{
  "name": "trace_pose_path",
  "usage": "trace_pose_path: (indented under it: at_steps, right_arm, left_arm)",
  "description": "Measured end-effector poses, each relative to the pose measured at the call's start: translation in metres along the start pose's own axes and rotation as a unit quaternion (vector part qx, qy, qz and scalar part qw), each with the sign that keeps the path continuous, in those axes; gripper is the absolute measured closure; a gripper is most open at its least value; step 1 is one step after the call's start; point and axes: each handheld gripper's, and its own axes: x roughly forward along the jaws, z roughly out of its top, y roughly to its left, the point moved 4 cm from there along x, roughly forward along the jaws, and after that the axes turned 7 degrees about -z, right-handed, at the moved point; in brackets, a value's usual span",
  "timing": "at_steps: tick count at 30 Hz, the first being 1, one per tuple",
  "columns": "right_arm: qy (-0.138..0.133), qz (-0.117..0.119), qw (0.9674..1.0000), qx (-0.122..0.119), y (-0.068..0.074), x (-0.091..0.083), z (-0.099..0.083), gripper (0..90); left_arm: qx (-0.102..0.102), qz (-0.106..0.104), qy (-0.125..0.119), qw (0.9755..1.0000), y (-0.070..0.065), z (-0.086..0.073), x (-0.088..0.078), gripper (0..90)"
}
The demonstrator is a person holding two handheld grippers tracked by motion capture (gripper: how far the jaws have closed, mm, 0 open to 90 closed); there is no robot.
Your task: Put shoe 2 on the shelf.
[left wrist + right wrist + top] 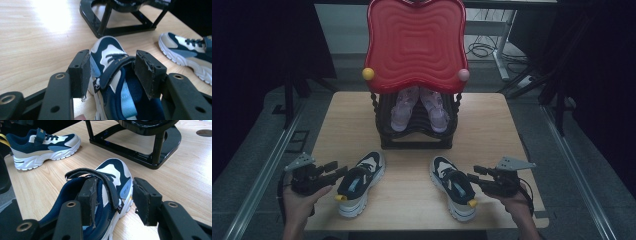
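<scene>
the two shoes sit on the table (412, 165) in front of the black rack (417, 132), the left shoe (359, 182) by the left gripper (337, 169) and the right shoe (454, 186) by the right gripper (473, 175). both grippers have their jaws open around a shoe's side wall, one jaw inside and one outside, and i cannot tell if the left pads press. i think it is best to push each gripper well down over the wall and squeeze firmly, so the shoe does not tip or slip when lifted

Dim, dark-edged high view; gripper views brighter (glare, perhaps overhead) on the table (30, 45).
</scene>
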Motion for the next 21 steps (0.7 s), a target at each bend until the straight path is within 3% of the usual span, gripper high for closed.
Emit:
trace_pose_path:
  at_steps: [10, 21]
  right_arm:
    - [0.004, 0.001, 1.0000, 0.005, 0.000, 0.003, -0.001, 53.9]
    - [0.022, 0.018, 0.9996, 0.000, 0.009, 0.020, 0.002, 53.6]
  left_arm:
    - [0.007, -0.010, 0.041, 0.9991, -0.002, -0.008, 0.012, 46.6]
    - [0.007, 0.000, 0.060, 0.9982, 0.001, -0.010, 0.023, 48.6]
